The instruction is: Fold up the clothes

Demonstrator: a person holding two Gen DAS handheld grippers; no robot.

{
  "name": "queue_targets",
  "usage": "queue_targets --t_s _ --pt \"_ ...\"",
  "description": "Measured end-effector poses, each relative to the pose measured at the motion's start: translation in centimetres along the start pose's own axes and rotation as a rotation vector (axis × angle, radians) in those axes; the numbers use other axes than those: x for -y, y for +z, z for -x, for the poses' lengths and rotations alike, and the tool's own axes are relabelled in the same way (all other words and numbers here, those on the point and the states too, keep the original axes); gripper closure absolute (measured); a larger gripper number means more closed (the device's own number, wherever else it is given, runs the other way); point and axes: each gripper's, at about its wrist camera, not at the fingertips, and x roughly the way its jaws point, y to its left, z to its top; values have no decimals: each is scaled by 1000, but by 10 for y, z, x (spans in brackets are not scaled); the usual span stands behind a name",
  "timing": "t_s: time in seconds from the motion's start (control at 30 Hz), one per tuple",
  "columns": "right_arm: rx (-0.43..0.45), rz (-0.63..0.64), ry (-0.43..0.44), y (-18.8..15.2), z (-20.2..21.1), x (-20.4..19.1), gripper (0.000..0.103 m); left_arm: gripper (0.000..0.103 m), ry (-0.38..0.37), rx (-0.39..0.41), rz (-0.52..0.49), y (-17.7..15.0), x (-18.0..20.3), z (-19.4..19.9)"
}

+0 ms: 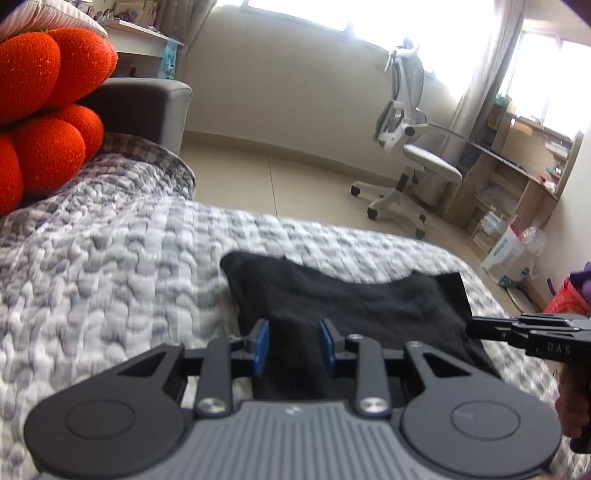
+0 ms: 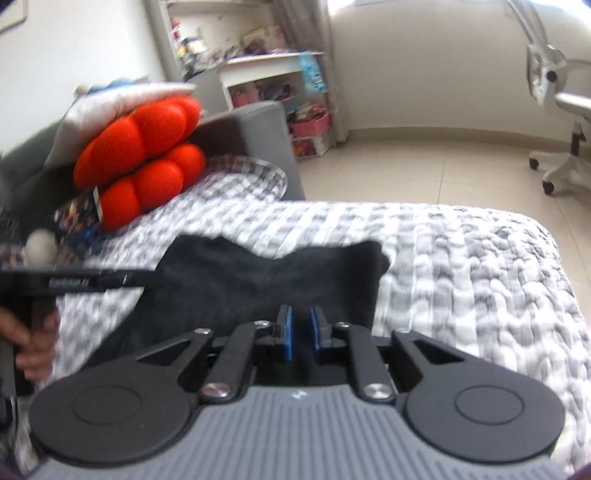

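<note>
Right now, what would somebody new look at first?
Probably the bright orange cushions, stacked at the head of the bed against a grey headboard. Next comes the black cloth, lying on the grey-and-white quilt right in front of both tongs. Across the tiled floor, a white chair stands by the sunny window.

Daylight floods through the window point(image 1: 295, 14), blown out to white glare behind the office chair point(image 1: 406, 147). Fisheye curvature bends the walls at the edges, and motion blur smears the checked bedspread point(image 2: 461, 266) and orange cushions point(image 2: 140, 158).
</note>
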Motion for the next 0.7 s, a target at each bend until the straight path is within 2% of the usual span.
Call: queue_targets --t_s 0.23,0.33,0.4,0.57,0.7 --pt "-37 -81 31 10 -33 20 86 70 2 -28 -45 8 0 -26" --pt "10 -112 32 1 -32 25 87 70 14 -32 -65 8 -1 -29" --pt "38 -129 26 -5 -29 28 92 71 19 -32 -62 9 -3 -29" --pt "47 -78 -12 -4 -26 21 92 72 15 -16 -25 8 -9 -31" --pt "62 -135 6 -6 -25 30 94 73 25 7 -43 5 -8 -32"
